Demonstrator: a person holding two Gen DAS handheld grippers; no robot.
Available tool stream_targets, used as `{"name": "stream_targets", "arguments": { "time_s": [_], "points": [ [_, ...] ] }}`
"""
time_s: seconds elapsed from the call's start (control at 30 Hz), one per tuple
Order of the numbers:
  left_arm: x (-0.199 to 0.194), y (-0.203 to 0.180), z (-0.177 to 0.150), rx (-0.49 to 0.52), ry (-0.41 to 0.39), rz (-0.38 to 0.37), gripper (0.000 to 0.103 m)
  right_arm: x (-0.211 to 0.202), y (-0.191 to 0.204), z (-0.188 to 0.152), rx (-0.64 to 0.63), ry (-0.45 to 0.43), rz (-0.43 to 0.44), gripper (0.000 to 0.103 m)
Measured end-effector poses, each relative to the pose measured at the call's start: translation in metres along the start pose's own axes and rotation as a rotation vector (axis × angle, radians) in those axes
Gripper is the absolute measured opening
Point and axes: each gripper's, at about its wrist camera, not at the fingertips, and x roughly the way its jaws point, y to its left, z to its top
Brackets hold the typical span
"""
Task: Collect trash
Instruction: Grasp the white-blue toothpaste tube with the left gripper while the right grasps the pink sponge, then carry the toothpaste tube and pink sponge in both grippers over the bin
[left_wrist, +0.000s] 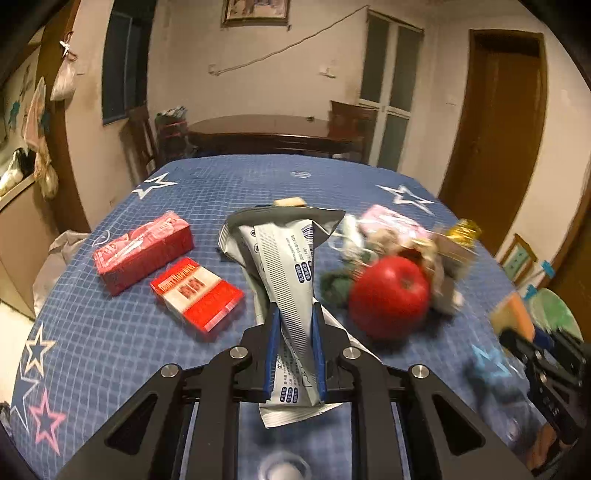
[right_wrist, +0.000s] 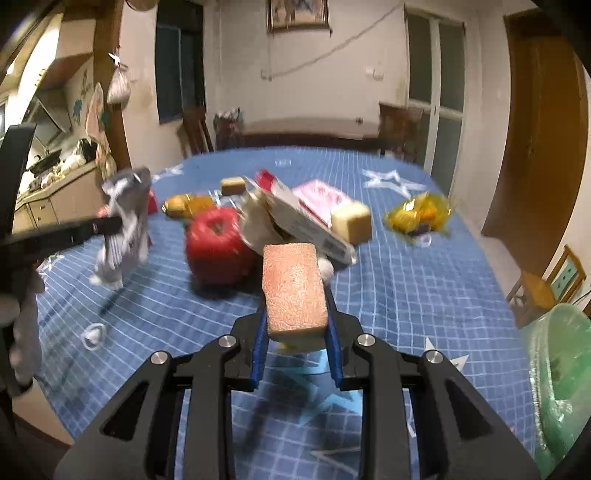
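The table (left_wrist: 110, 332), spread with a blue checked cloth with stars, carries the whole job; at its right edge a bin lined with a green bag (right_wrist: 557, 373) stands just beside it, judged to be where the trash goes. On the cloth sit a red apple (left_wrist: 389, 295), two red packs (left_wrist: 144, 251) to the left, and a loose heap of wrappers and a flattened carton (right_wrist: 306, 218) behind the apple, with a yellow wrapper (right_wrist: 417, 214) well apart to the right. The left gripper (left_wrist: 294, 314) is clamped on a crumpled silver-grey packet (left_wrist: 284, 258), which stands up between its blue pads, lifted clear of the cloth; the right gripper (right_wrist: 296, 314) is closed on an orange sponge block (right_wrist: 293, 288), also raised. The step in hand looks like the carry: both pieces are picked and not yet binned. Next, each hand must swing over the green bag and release above its mouth; the right is nearer; the left should keep clear of the apple.
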Motion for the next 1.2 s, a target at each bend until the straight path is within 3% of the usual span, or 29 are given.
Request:
{"name": "stream_targets", "arguments": {
  "time_s": [0.23,0.4,0.83,1.2],
  "points": [
    [-0.05,-0.035,-0.023,0.035,-0.084,-0.016,0.018,-0.04,0.023,0.01,-0.013,-0.125,-0.015,0.025],
    [-0.071,-0.061,-0.034,0.072,-0.107,-0.056,0.018,-0.061,0.03,0.017,-0.012,-0.163,-0.004,0.025],
    [-0.114,-0.088,-0.032,0.085,-0.21,-0.067,0.018,-0.091,0.027,0.018,-0.005,-0.233,-0.034,0.025],
    [-0.139,-0.098,-0.03,0.096,-0.245,-0.068,0.018,-0.105,0.027,0.014,0.0,-0.266,-0.032,0.025]
  ]
}}
